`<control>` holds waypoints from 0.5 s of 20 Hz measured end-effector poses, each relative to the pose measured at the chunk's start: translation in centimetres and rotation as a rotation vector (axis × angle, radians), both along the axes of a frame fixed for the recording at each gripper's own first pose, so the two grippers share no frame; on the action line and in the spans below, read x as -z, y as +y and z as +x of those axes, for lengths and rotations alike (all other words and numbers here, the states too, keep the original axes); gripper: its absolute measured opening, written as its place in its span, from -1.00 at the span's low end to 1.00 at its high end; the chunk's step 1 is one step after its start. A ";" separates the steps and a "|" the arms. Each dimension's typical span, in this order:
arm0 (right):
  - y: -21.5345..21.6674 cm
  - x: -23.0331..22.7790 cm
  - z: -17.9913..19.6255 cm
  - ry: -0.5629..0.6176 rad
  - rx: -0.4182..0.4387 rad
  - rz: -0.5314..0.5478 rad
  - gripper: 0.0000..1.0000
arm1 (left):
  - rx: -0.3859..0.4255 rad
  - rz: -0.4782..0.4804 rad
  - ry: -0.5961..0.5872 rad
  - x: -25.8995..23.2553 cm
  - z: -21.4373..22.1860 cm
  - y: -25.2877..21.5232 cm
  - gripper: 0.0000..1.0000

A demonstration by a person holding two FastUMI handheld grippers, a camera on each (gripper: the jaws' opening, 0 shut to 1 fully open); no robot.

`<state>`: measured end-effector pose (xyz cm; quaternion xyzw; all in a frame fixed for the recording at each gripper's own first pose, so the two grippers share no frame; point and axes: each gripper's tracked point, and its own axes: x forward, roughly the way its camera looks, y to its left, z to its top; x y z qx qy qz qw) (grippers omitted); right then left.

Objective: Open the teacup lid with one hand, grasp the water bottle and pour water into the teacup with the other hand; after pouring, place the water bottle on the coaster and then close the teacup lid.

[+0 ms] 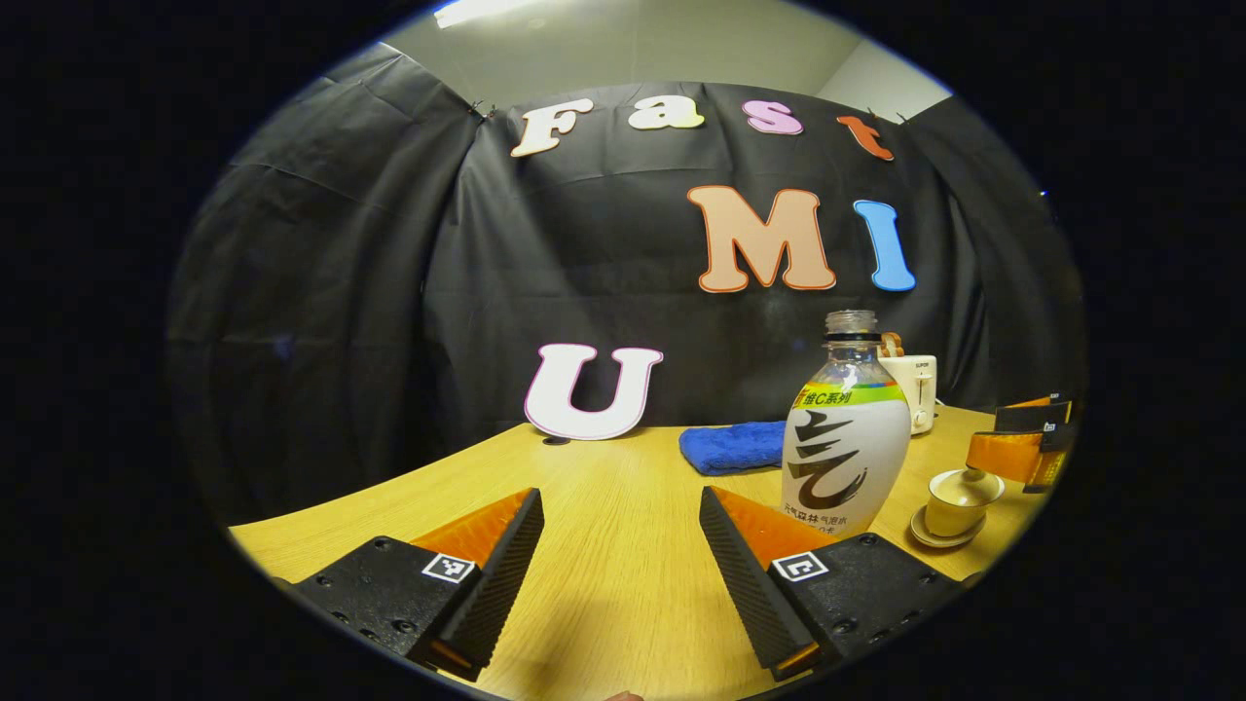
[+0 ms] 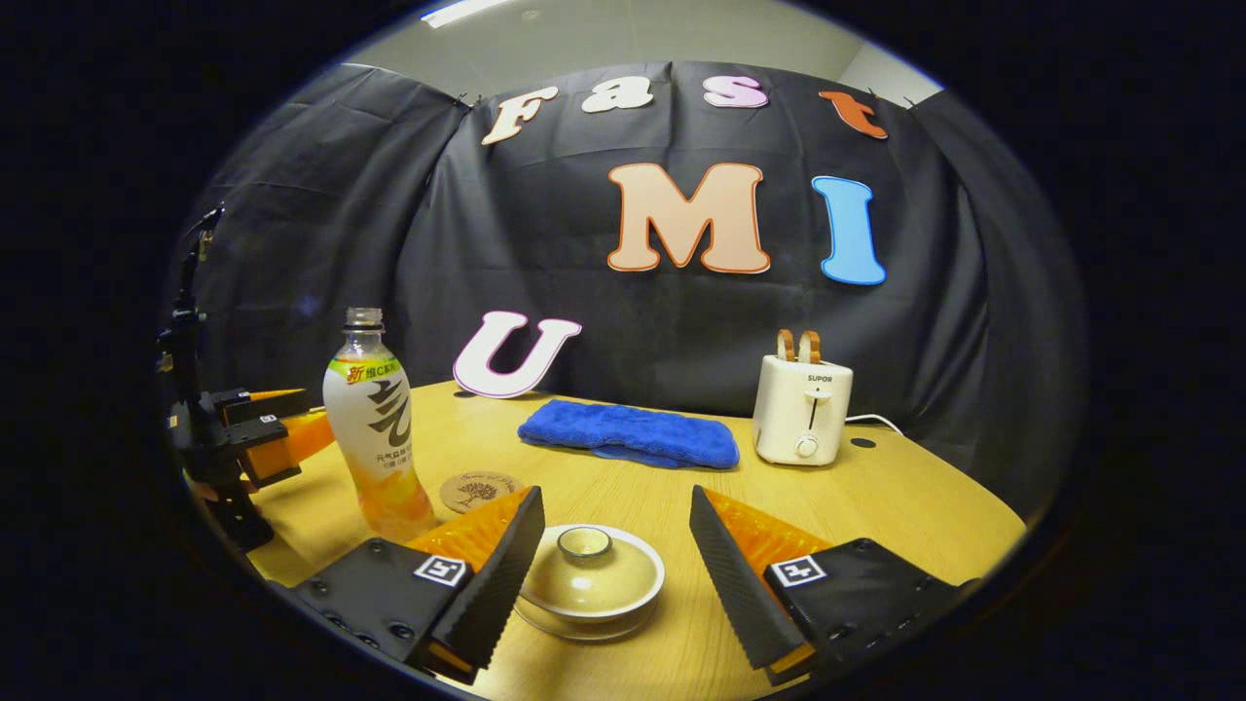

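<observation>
The first step is starting: the lid is still on the teacup (image 2: pixel 590 576), low in the middle of the right gripper view. The right claw (image 2: pixel 613 555) is wide open around it, holding nothing. It must come down and pinch the lid (image 2: pixel 585 543). The left claw (image 1: pixel 621 555) is wide open and empty, with the water bottle (image 1: pixel 845 428) standing just right of it on the worktop (image 1: pixel 623 506).

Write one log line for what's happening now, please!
stage: start | teacup lid: on | water bottle: standing, ungrasped | left hand-held gripper: open | right hand-held gripper: open

The toaster (image 2: pixel 803 409) front reads "SUPOR"; the water bottle (image 2: pixel 380 428) carries Chinese characters.
</observation>
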<state>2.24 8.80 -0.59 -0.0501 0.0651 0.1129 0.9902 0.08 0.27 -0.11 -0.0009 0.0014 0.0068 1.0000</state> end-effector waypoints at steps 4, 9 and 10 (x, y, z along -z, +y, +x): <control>0.6 1.1 0.2 0.024 -0.012 -0.026 0.58 | 0.000 0.000 0.000 0.0 0.0 0.0 0.90; 1.1 2.2 0.1 0.062 -0.024 -0.050 0.30 | 0.000 0.000 0.000 0.0 0.1 0.0 0.89; 1.1 2.2 0.0 0.066 -0.026 -0.051 0.25 | 0.000 0.000 0.000 0.0 0.0 0.0 0.89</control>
